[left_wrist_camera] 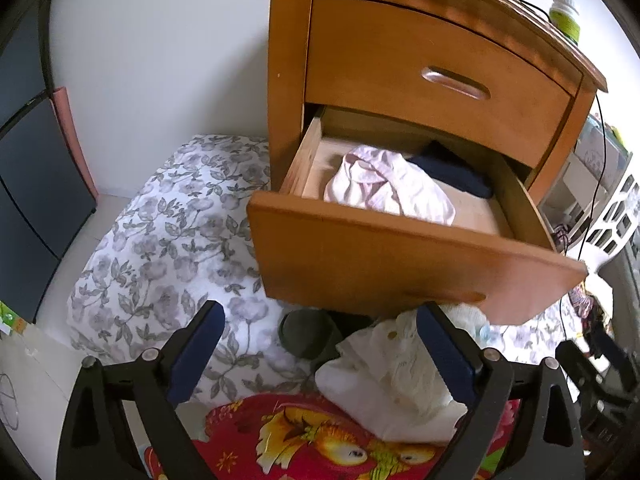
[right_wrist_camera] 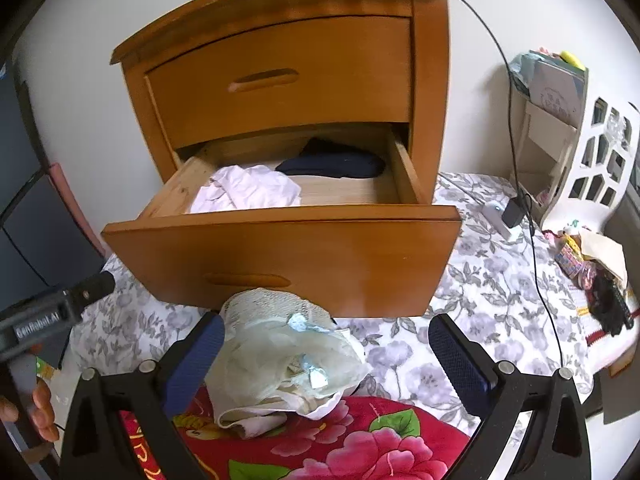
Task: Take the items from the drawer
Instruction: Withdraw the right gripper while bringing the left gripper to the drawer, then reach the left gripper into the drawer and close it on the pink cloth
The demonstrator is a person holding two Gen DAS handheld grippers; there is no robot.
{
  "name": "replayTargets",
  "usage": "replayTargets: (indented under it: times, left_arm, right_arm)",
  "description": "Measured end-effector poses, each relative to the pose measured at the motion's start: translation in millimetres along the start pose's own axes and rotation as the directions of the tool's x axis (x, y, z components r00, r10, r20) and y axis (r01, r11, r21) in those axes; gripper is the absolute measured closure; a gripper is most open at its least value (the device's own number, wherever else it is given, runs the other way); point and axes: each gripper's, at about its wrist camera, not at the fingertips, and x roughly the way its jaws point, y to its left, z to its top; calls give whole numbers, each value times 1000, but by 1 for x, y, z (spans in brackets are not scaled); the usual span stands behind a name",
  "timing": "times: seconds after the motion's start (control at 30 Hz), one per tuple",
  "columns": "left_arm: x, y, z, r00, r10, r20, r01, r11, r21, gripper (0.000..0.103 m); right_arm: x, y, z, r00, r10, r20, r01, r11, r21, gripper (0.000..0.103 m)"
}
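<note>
The lower drawer (left_wrist_camera: pixel 400 264) (right_wrist_camera: pixel 288 256) of a wooden nightstand stands pulled out. Inside lie a crumpled pale pink garment (left_wrist_camera: pixel 384 186) (right_wrist_camera: pixel 244 190) and a dark navy folded cloth (left_wrist_camera: pixel 452 170) (right_wrist_camera: pixel 332 164) behind it. A heap of white clothes (left_wrist_camera: pixel 392 376) (right_wrist_camera: pixel 284 356) rests on the bed below the drawer front. My left gripper (left_wrist_camera: pixel 320 352) is open, its right finger over the white heap. My right gripper (right_wrist_camera: pixel 326 360) is open too, its left finger beside that heap. Neither holds anything.
The upper drawer (left_wrist_camera: pixel 436 80) (right_wrist_camera: pixel 280 76) is closed. A floral sheet (left_wrist_camera: pixel 160 240) (right_wrist_camera: pixel 480 288) and red flowered blanket (right_wrist_camera: pixel 340 444) cover the bed. A black cable (right_wrist_camera: pixel 528 200) hangs at the right, near a white chair (right_wrist_camera: pixel 592 160). A bottle (left_wrist_camera: pixel 566 16) stands on top.
</note>
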Motion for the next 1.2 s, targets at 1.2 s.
replayTargets:
  times: [1.2]
  left_arm:
    - [109, -59, 143, 955, -57, -290, 91, 990, 108, 5]
  right_arm:
    - [30, -17, -2, 998, 30, -58, -27, 998, 61, 0]
